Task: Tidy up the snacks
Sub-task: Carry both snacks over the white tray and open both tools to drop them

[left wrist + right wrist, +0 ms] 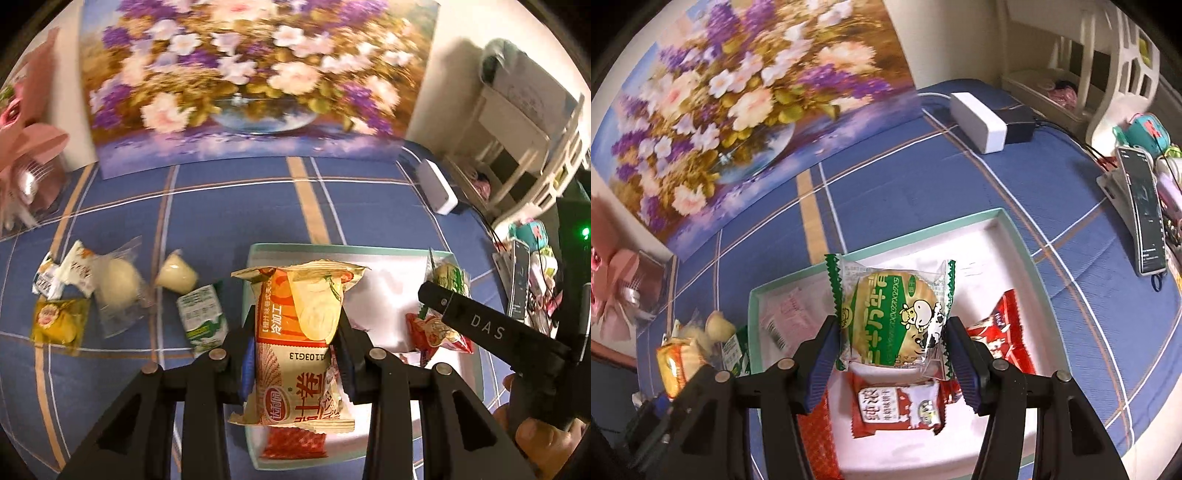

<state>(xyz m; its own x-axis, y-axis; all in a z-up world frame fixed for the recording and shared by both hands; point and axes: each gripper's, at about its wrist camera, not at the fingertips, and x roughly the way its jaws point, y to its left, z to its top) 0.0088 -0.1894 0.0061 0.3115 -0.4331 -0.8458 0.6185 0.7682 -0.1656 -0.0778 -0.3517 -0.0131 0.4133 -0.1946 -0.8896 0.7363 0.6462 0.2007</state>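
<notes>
Clamping left tool [295, 332] on orange roll packet [295, 343], right tool [892, 343] on green biscuit packet [894, 325]; handling light, crinkly, crushable wrappers mid-body over tray [997, 218].

Two grippers, each holding one snack; one tray [1015, 236]; six snacks [122, 284] loose on the cloth.

An orange cake packet [295, 343] and a green-printed round biscuit packet [894, 321] hang upright above the white tray [1015, 236] holding red packets [897, 410].

Blurred flower painting [255, 74] — shelf [524, 147] cut off
</notes>
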